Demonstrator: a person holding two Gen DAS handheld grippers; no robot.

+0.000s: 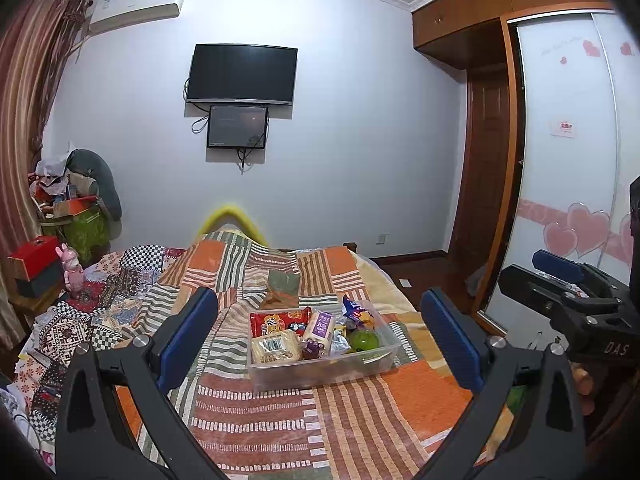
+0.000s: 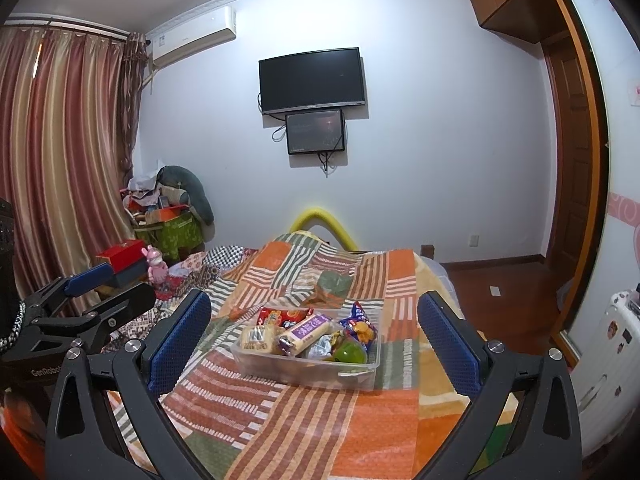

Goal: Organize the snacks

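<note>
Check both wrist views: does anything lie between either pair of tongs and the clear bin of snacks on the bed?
Nothing visible does. The left tongs and right tongs are both open and hang short of the clear bin. Only bare patchwork quilt lies between them and the bin's near wall.

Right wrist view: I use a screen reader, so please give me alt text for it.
A clear plastic bin of packaged snacks sits on a patchwork bedspread, framed between the open right tool's blue pads. The left tool shows at the left edge; a wall TV hangs beyond.

Patchwork-covered bed (image 1: 256, 412), wall-mounted TV (image 1: 242, 73), striped curtains (image 2: 60, 160), wooden wardrobe (image 1: 472, 12).
</note>
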